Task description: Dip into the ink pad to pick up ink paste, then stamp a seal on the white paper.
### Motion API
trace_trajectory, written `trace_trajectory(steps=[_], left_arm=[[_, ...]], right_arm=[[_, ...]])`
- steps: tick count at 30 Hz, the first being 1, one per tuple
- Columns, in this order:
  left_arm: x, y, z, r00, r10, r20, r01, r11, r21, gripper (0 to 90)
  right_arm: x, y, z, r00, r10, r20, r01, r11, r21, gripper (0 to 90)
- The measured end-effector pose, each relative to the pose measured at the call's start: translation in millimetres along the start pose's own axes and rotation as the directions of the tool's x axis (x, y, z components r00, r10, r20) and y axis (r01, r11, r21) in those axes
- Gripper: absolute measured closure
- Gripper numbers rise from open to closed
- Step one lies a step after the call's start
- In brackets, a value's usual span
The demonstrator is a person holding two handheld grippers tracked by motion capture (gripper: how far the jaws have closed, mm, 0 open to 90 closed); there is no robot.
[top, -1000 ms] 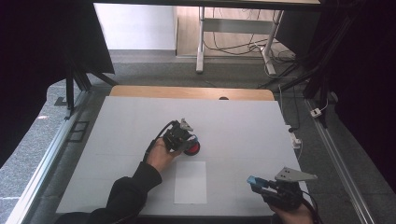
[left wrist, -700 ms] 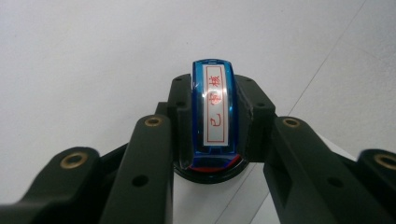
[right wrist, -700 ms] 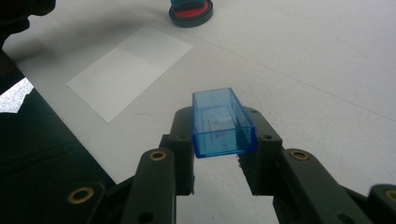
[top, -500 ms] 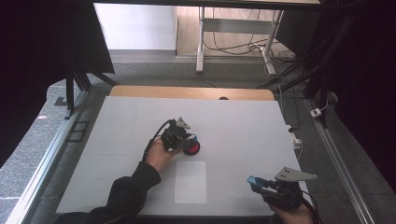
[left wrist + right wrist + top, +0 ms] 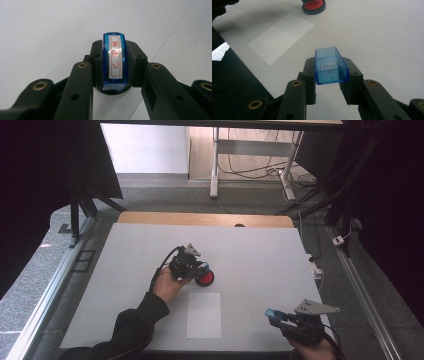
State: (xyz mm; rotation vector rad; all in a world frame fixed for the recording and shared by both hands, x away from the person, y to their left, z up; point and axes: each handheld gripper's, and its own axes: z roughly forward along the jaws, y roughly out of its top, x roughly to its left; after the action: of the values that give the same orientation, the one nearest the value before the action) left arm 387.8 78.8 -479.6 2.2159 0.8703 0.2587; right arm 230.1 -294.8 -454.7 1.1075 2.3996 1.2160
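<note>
A person at a white table (image 5: 125, 270) holds a gripper in each hand; the left gripper (image 5: 113, 75) is clamped on a blue stamp (image 5: 114, 62), its jaws pressing both long sides; the stamp's white face carries three red Chinese characters inside a red border, reading 已审核 as far as can be made out; a dark round shape shows beneath the stamp, though what it is cannot be told from the left gripper view. In the high view the left gripper (image 5: 192, 265) sits near the middle of the table, just beside a round red ink pad (image 5: 205, 278) in a black rim; whether the stamp touches the pad cannot be told. The right gripper (image 5: 331, 75) is closed on a clear blue plastic box (image 5: 331, 66), open at the top and apparently empty, with faint marks on its floor too small to read; in the high view this gripper (image 5: 280, 318) and its blue load (image 5: 272, 314) hang near the table's front right edge. A blank white sheet of paper (image 5: 204, 315) lies flat between the two grippers, close to the front edge; in the right gripper view the sheet (image 5: 280, 37) lies short of the ink pad (image 5: 313, 5), apart from it. The rest of the table stands bare, with open room toward the far wooden edge (image 5: 200, 218) and both sides.
</note>
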Motion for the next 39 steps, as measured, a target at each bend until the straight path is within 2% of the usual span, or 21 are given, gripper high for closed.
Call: trace_trajectory(steps=[9, 20, 29, 39], left_arm=[[-3.9, -1.1, -18.1, 0.9996, 0.023, 0.017, -0.022, 0.9991, -0.037, 70.3], [-13.7, -1.1, -33.1, 0.9969, 0.072, 0.032, -0.070, 0.9959, -0.057, 70.2], [-20.9, -3.5, -41.6, 0.9948, 0.089, 0.048, -0.086, 0.9941, -0.066, 70.2], [-27.3, -1.9, -54.3, 0.9927, 0.057, 0.106, -0.049, 0.9961, -0.073, 70.2]], right_arm=[[-0.2, 0.1, 0.1, 1.0000, 0.005, 0.002, -0.005, 1.000, 0.000, 67.8], [-0.2, 0.1, -0.1, 1.0000, 0.004, 0.000, -0.004, 1.000, -0.001, 67.8], [0.6, -0.2, 0.4, 1.0000, -0.003, -0.001, 0.003, 1.000, 0.002, 67.8], [1.4, -0.1, 0.2, 1.0000, -0.007, -0.004, 0.007, 1.000, 0.002, 67.8]])
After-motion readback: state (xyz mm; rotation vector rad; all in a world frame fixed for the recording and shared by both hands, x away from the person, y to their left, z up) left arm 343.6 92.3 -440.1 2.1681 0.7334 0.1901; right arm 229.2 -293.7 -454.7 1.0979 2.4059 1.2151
